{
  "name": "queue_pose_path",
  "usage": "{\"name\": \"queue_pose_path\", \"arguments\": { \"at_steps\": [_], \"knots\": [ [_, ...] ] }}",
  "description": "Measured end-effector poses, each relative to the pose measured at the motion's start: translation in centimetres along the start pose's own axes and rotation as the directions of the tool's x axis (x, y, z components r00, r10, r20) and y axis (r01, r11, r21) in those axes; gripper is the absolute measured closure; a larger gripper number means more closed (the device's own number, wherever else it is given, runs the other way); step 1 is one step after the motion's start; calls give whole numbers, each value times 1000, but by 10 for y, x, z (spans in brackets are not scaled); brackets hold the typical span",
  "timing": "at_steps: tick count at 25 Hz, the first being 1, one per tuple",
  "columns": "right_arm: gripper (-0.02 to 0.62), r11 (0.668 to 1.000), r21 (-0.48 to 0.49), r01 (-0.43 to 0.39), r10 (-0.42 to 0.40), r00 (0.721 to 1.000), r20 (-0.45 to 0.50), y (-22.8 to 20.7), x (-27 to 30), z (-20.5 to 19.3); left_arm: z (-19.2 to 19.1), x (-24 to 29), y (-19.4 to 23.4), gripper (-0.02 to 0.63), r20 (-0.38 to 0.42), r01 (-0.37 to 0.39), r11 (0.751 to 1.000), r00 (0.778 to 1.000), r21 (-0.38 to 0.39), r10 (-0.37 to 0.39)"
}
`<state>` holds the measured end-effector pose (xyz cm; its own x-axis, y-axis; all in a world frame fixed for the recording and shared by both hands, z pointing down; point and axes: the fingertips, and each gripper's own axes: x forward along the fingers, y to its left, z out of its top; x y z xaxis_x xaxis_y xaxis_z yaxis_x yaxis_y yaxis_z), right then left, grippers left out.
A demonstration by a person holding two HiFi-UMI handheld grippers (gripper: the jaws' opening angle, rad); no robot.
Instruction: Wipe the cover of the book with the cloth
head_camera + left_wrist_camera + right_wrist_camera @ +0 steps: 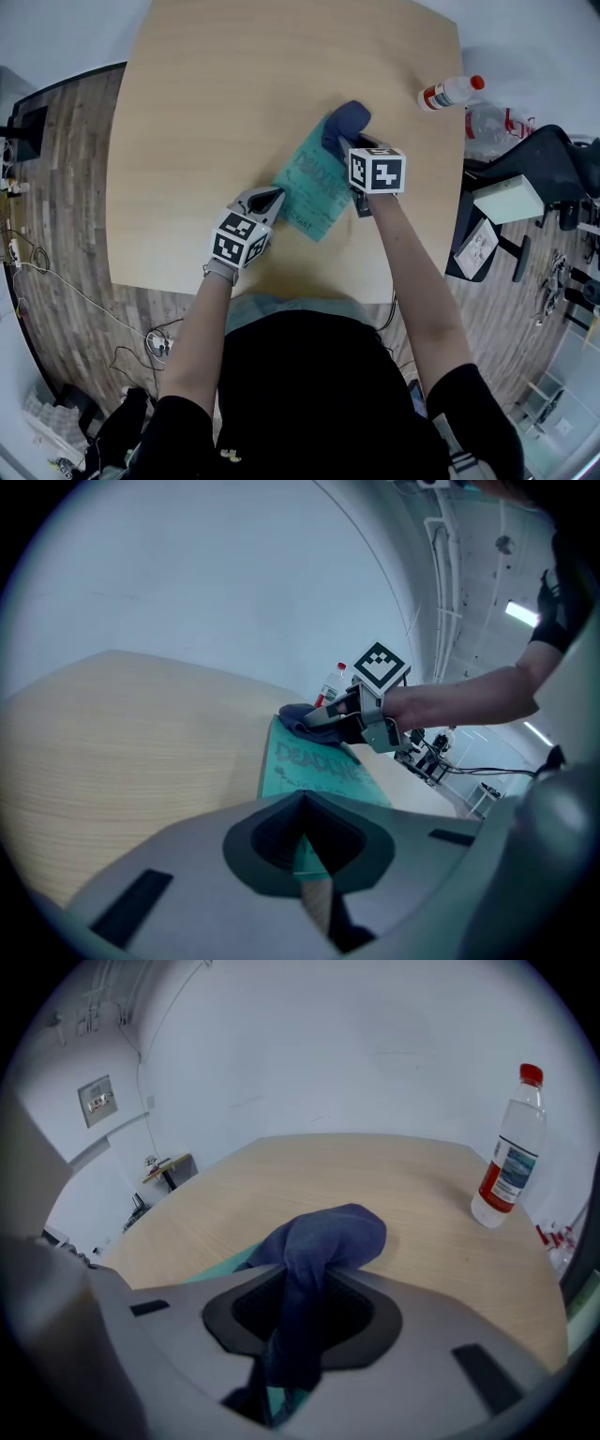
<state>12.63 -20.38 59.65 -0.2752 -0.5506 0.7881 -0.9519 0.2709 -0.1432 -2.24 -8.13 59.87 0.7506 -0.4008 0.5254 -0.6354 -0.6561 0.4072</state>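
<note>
A teal book (314, 190) lies flat near the middle of the wooden table (206, 112). My left gripper (265, 201) is shut on the book's near corner, and the teal cover (314, 769) runs away from my jaws (305, 847) in the left gripper view. A dark blue cloth (347, 120) rests bunched on the book's far end, with my right gripper (345, 142) shut on it. In the right gripper view the cloth (323, 1237) bulges up out of my jaws (298, 1330), and a strip of book (220, 1267) shows beneath. The left gripper view also shows the right gripper (349, 719) pressing the cloth (302, 720).
A clear bottle with a red cap (450, 92) lies at the table's far right corner; it appears as the bottle (507, 1159) in the right gripper view. Off the right edge are a black chair (544, 155) and a pale box (511, 199). Cables lie on the floor (56, 281).
</note>
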Motion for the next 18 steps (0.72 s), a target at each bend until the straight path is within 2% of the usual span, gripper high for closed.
{"name": "queue_pose_path", "arguments": {
  "at_steps": [7,13,18],
  "knots": [
    [483,999,-27,-38,38,999,1,34,4,-7,-1,0,1,586,-3,-2,1000,1000,-8,2],
    [483,998,-40,-43,43,999,8,45,3,-13,-4,-11,6,586,-39,-85,996,996,5,85],
    [483,998,-48,-40,41,999,17,47,2,-14,-20,-32,1,586,-57,-95,995,994,-15,94]
  ]
}}
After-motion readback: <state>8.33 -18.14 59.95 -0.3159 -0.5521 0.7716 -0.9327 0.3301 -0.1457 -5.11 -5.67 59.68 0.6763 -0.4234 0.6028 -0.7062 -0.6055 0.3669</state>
